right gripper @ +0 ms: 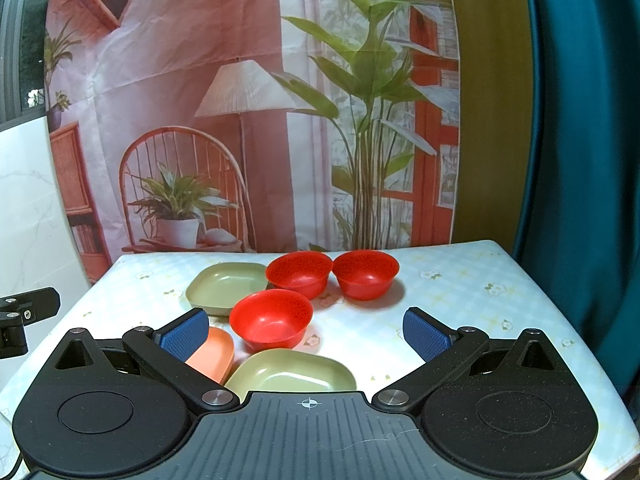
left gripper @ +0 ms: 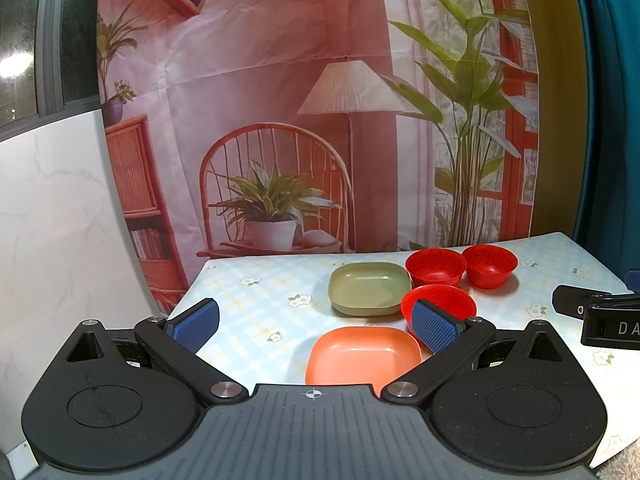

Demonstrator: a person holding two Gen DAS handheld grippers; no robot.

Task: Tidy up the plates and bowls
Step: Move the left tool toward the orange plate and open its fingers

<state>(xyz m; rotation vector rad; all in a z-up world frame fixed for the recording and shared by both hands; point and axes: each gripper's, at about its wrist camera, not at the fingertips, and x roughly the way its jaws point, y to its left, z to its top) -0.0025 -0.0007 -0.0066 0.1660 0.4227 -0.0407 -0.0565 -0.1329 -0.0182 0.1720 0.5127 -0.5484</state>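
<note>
Both grippers, left gripper [left gripper: 316, 322] and right gripper [right gripper: 306, 330], are hovering with jaws released and empty over loose bowls and plates awaiting sorting on the table [right gripper: 460, 304].

Bright, even indoor light; sharp in the middle, strongly bent toward the edges.

Both views are well lit, with soft shadows under the red bowls [right gripper: 272, 320] and plates on the bench [right gripper: 460, 292]. A white glare spot burns on the dark window [left gripper: 16, 64] at the far left of the left wrist view. The fisheye lens bows the backdrop [left gripper: 280, 100] and the teal curtain [right gripper: 580, 160], which smears soft at the right rim. The corners fall to black. Colours are saturated, and fine dust shows crisply on the near black gripper body [right gripper: 308, 432].
</note>
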